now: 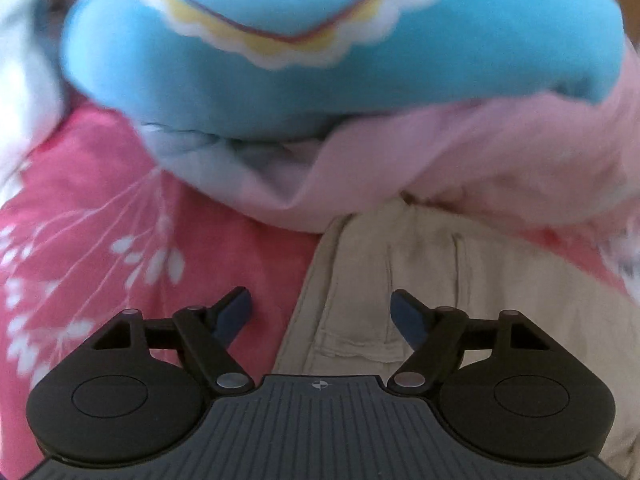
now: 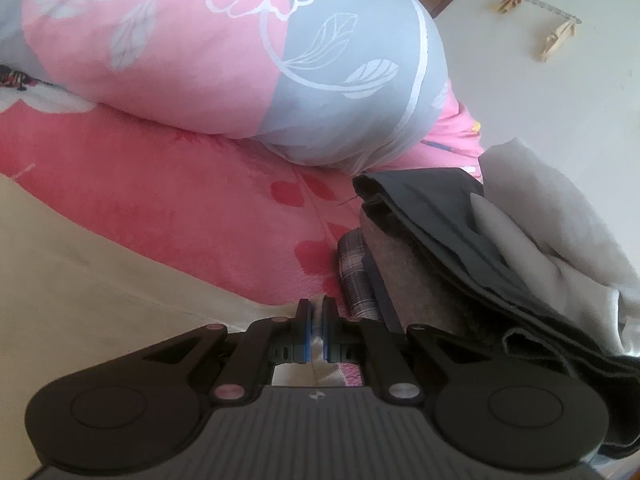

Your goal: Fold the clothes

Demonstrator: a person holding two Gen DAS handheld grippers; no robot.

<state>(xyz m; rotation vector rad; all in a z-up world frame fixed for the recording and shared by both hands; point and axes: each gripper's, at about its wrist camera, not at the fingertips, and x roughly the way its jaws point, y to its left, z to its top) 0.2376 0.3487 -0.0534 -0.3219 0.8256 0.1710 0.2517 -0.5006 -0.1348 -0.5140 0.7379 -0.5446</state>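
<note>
Left gripper (image 1: 320, 312): jaws apart, nothing btwn the blue pads (image 1: 236, 314). It hangs over the boundary where a beige garment (image 1: 440, 300) meets the pink floral bedspread (image 1: 100, 220); contact w/ fabric cannot be determined from this view. The beige garment (seams and a pocket edge visible) lies flat on the bedspread, running from below the gripper toward lower right. Beyond it sits a blue cushion (image 1: 320, 60) w/ a scalloped white-and-yellow print, resting on pale pink bedding (image 1: 460, 160). Left wrist view is blurred throughout.

Right gripper (image 2: 316, 320): jaws nearly closed, clamped on a thin fold of white/cream cloth (image 2: 318, 334) that passes btwn the pads and drops below them. Whether this fold belongs to the beige garment (image 2: 60, 272) spread at lower left cannot be told. Pink bedspread (image 2: 200, 200) w/ red leaf print lies ahead of the fingers.

Right of the gripper: stack of clothes (image 2: 460, 240), incl. a plaid piece at the bottom edge, a dark grey garment across the top and a light grey one (image 2: 540, 220) at far right. Behind: rolled pink-and-grey floral quilt (image 2: 240, 60) on the bedspread. Upper right: pale floor (image 2: 540, 100) w/ two wooden clothespins (image 2: 556, 42) joined by a cord.
</note>
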